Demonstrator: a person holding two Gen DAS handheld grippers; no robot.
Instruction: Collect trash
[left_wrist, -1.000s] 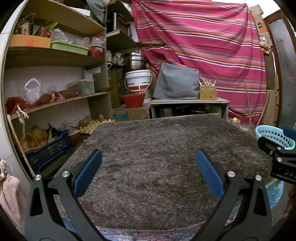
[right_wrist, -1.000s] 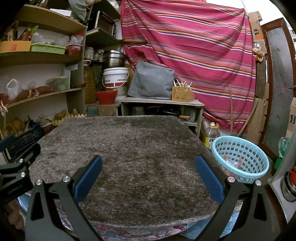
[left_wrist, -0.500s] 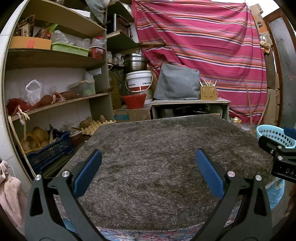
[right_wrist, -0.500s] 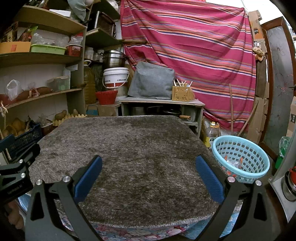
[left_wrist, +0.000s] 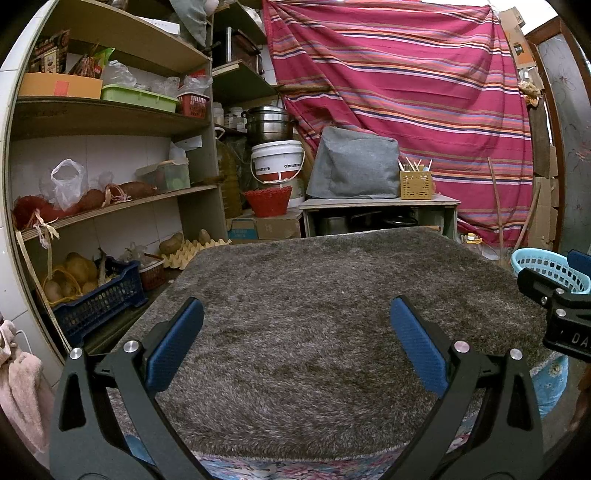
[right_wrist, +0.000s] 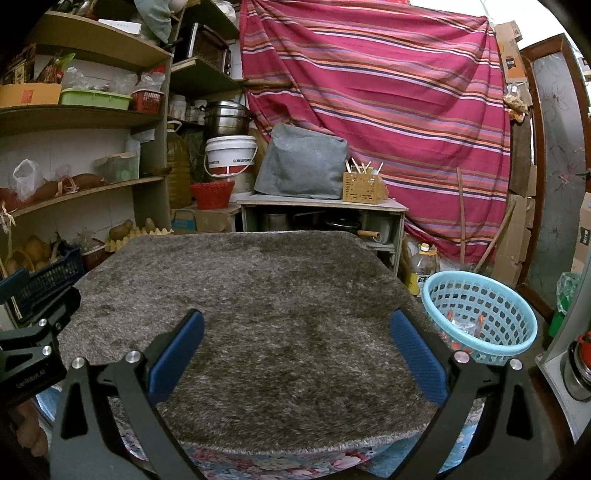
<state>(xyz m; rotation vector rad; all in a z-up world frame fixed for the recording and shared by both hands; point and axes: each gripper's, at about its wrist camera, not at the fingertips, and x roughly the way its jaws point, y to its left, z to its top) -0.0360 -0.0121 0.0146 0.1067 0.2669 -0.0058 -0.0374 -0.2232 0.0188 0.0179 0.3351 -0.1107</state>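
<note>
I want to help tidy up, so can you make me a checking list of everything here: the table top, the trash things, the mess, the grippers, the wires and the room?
Surface: shaggy grey rug over a flowered cloth; no trash on it.
Job's things: light blue basket right of the table, wrappers inside.
Clutter: nothing seen on the rug.
Grippers: left gripper and right gripper open, empty, above the rug.
Cables: nothing seen.
Surroundings: shelves with potatoes, white bucket, striped curtain.

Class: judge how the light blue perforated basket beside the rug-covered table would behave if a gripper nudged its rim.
The light blue basket looks like thin plastic full of holes, so probably light and easily slid. Only a few wrappers appear inside, adding little weight. Its wall flares upward to a wide rim, so a rim push might tip it.
</note>
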